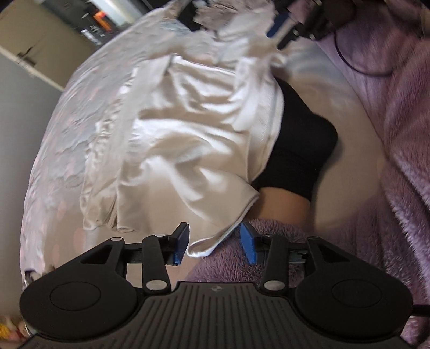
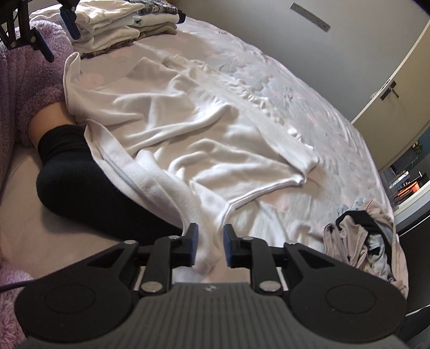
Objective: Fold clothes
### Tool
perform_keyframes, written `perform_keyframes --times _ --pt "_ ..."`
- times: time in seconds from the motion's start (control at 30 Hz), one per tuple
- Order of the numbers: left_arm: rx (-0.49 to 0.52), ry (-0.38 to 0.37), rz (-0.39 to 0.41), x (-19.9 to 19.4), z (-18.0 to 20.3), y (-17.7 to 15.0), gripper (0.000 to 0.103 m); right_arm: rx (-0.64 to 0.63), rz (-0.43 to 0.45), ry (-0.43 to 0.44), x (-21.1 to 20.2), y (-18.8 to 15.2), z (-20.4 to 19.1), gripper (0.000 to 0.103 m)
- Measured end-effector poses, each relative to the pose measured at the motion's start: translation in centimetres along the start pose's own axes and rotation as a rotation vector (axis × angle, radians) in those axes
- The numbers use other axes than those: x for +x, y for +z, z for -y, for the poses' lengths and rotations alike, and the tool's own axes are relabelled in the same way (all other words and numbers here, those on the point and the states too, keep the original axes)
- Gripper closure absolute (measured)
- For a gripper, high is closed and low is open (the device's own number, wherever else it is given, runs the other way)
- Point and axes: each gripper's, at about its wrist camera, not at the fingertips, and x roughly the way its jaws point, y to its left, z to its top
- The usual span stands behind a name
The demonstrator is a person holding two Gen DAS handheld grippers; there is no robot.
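Observation:
A white T-shirt (image 1: 188, 128) lies spread and wrinkled on the bed; it also shows in the right wrist view (image 2: 193, 128). My left gripper (image 1: 215, 243) is open, its blue pads on either side of one shirt corner (image 1: 204, 248) without clamping it. My right gripper (image 2: 210, 247) is open, with another shirt corner (image 2: 207, 257) hanging between its pads. The right gripper also appears at the top of the left wrist view (image 1: 282, 29), and the left gripper at the top left of the right wrist view (image 2: 56, 29).
The person's leg in a black sock (image 2: 80, 171) lies under the shirt's near edge. A purple fleece robe (image 1: 397, 150) is beside it. A stack of folded clothes (image 2: 121, 24) sits at the far end of the bed. A heap of unfolded clothes (image 2: 360, 241) lies at the right edge.

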Motion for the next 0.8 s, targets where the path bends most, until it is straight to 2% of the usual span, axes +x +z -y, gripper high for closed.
perform_keyframes --times 0.2,0.27,0.43,0.47,0.5,0.57,0.67,0.8 --pt "0.055 -0.030 -0.070 3.3 0.4 0.4 0.063 0.000 -0.016 0.026 0.3 -0.6 0.0 0.069" --pt "0.032 -0.039 -0.074 3.7 0.1 0.3 0.063 -0.026 -0.030 0.029 0.6 -0.8 -0.2 0.062" --pt "-0.074 -0.052 -0.062 4.0 -0.9 -0.2 0.063 -0.135 -0.059 0.030 1.2 -1.0 -1.7 0.053" --pt "-0.101 -0.051 -0.058 4.0 -1.1 -0.4 0.069 -0.166 -0.067 0.021 1.5 -1.0 -2.1 0.053" --pt "-0.128 -0.049 -0.057 4.0 -1.3 -0.5 0.081 -0.199 -0.076 0.011 1.8 -1.0 -2.6 0.053" --pt "-0.179 -0.024 -0.048 3.9 -1.6 -0.9 0.098 -0.253 -0.095 -0.008 2.4 -0.9 -3.3 0.053" --pt "-0.250 0.024 -0.015 3.2 -1.9 -1.5 0.100 -0.273 -0.116 -0.027 2.9 -1.0 -3.5 0.053" --pt "-0.346 0.096 0.052 0.4 -3.2 -2.1 0.100 -0.220 -0.116 -0.027 2.8 -1.1 -2.5 0.053"
